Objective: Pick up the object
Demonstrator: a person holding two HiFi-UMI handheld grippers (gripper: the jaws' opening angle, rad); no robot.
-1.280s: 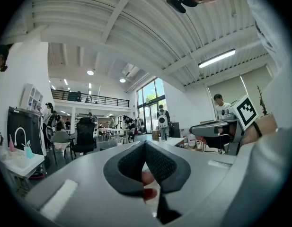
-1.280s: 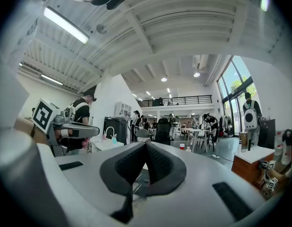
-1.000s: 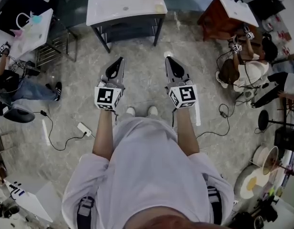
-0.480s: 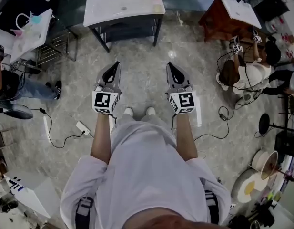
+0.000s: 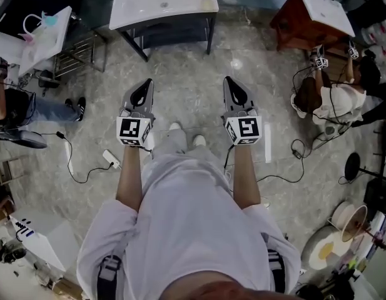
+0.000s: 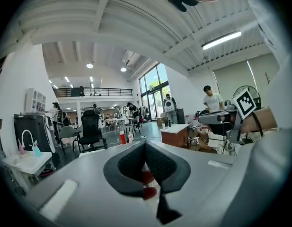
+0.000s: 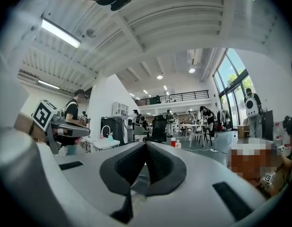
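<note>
Left gripper [image 5: 146, 83] and right gripper [image 5: 229, 80] hang side by side, apart, above the floor [image 5: 186, 74], with a table [image 5: 142, 8] ahead of them. Left of it stands a second table [image 5: 45, 39]. To the right is a cabinet [image 5: 293, 24] with a person [image 5: 333, 99] sitting beside it, and a power strip [image 5: 111, 159] lies on the floor at left.

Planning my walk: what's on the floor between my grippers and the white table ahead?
Nothing: the head view shows bare floor from the left gripper and right gripper to the table.

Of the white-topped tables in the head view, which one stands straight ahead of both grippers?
The dark-legged table at top centre; the brown-based table sits right, the cluttered table left.
</note>
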